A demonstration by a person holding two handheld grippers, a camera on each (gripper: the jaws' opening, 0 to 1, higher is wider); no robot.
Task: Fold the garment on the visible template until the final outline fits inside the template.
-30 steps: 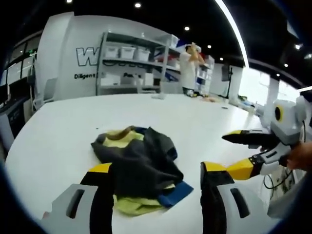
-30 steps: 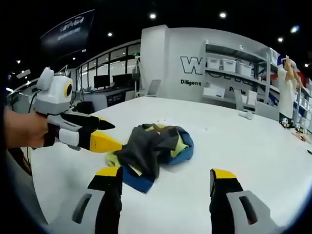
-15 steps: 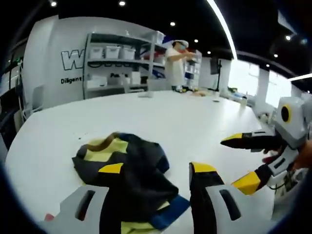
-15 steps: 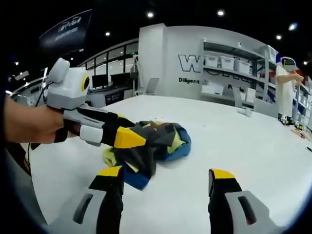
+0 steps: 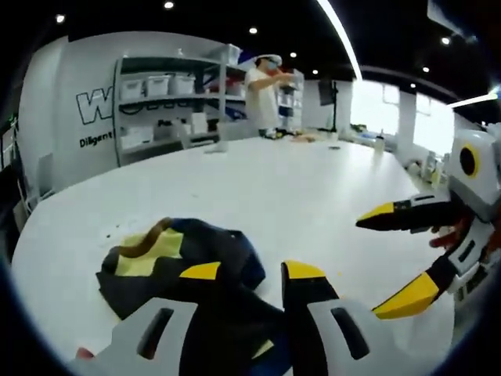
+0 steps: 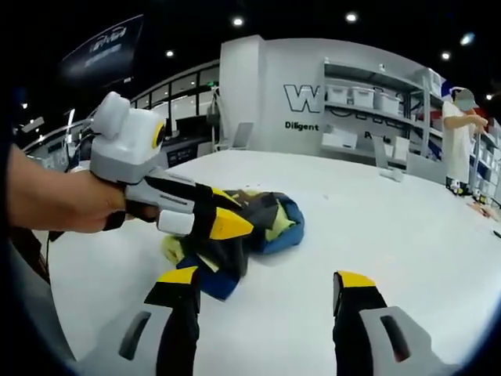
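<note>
Charcoal, yellow and blue fabric makes up the crumpled garment (image 5: 184, 262), a soft rumpled heap with a brown collar edge, lying on the smooth glossy white tabletop (image 5: 290, 180). No template outline can be made out on that surface.

In the left gripper view, the left gripper (image 5: 254, 272), with black jaws tipped in yellow on pale grey plastic bodies, sits low over the heap, its jaws spread on either side of a dark fold; whether they pinch the cloth cannot be told. In the right gripper view, a hand (image 6: 55, 202) holds this gripper with its tips pressed into the pile.

The right gripper (image 6: 266, 280) hovers above bare tabletop just beside the garment, jaws wide apart and holding nothing.

Grey metal shelving (image 6: 376, 106) with white bins lines the far wall, and a person in a white shirt (image 6: 456, 141) stands by it.
</note>
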